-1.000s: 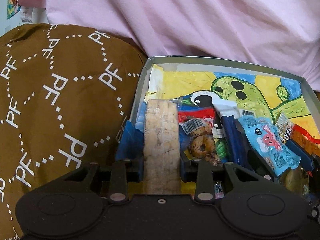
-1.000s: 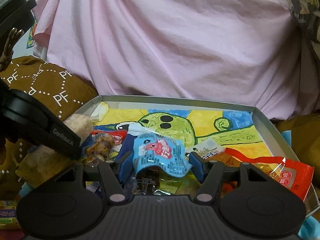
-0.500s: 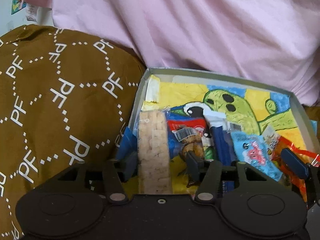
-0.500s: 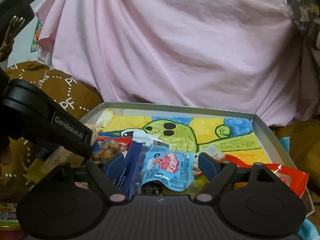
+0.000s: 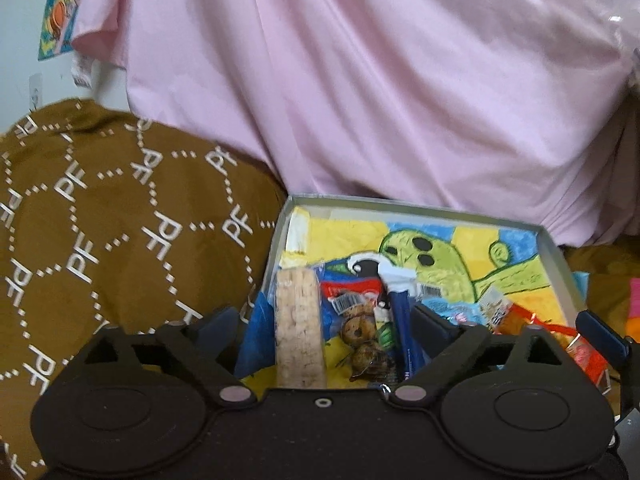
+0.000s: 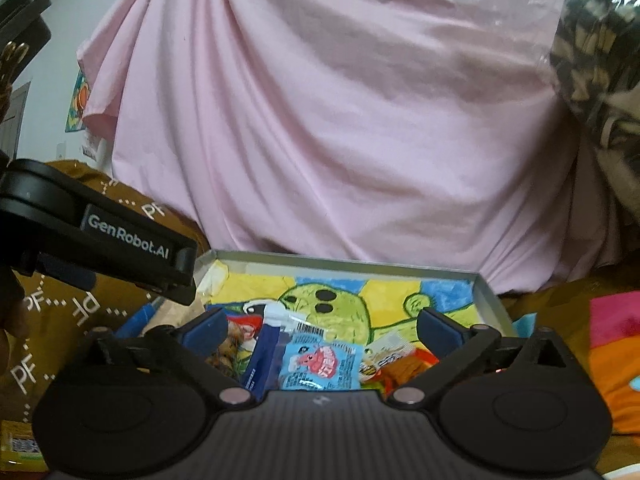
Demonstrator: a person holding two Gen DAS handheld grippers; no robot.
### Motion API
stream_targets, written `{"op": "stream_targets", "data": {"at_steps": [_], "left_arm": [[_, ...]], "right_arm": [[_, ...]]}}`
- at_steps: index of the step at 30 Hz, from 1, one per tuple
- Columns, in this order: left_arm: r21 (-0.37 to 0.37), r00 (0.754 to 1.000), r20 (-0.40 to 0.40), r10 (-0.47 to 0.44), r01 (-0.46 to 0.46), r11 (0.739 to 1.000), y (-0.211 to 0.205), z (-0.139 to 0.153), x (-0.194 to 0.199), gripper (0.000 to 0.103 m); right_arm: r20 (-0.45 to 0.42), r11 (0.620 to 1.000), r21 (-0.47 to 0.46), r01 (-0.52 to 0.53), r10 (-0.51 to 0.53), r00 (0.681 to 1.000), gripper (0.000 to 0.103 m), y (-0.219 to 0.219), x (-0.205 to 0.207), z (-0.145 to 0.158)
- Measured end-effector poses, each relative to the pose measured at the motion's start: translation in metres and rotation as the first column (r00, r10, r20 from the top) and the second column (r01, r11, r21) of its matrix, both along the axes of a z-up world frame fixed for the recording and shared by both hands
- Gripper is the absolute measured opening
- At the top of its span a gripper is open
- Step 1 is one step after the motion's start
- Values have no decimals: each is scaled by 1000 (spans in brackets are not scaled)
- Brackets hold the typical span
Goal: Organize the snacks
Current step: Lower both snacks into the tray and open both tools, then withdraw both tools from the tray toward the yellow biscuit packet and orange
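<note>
Snacks in crinkly wrappers lie in shallow grey tray (image 5: pixel 554 248): long pale wafer bar (image 5: pixel 299 328) at its left wall, glossy blue pouch (image 6: pixel 320 364) mid-tray. Left gripper (image 5: pixel 324 328) and right gripper (image 6: pixel 320 328) jaws opening, pads clear of both. Pink cloth (image 5: pixel 380 80) hangs behind tray.

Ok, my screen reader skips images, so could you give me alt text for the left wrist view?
The left gripper, fingers opening and gripping nothing, hangs over a shallow box of snacks: a long wafer pack by the left wall, then a cookie bag. Brown patterned fabric lies left, pink cloth behind.
</note>
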State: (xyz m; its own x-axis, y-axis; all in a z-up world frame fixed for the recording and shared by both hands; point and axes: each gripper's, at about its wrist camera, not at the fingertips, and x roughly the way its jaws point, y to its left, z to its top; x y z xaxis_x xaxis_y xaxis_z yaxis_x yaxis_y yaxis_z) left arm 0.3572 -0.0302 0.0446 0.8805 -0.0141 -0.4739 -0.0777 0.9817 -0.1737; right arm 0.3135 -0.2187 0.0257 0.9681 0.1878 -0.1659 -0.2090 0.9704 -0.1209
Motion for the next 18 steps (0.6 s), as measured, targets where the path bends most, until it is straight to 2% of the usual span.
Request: {"op": "stream_targets", "data": {"at_steps": [2, 8, 13, 18], "left_arm": [[12, 1000, 28, 6, -6, 1000, 0, 6, -10, 102], [42, 997, 79, 4, -7, 999, 3, 21, -44, 102], [37, 995, 96, 7, -11, 999, 9, 25, -76, 102], [38, 996, 90, 12, -15, 999, 14, 22, -104, 102]], "right_arm": [[10, 1000, -2, 1, -1, 1000, 103, -1, -7, 5], [27, 1000, -14, -8, 8, 1000, 103, -1, -33, 17], [41, 1000, -30, -6, 8, 999, 103, 1, -58, 24], [39, 1000, -5, -9, 9, 999, 103, 1, -83, 29]]}}
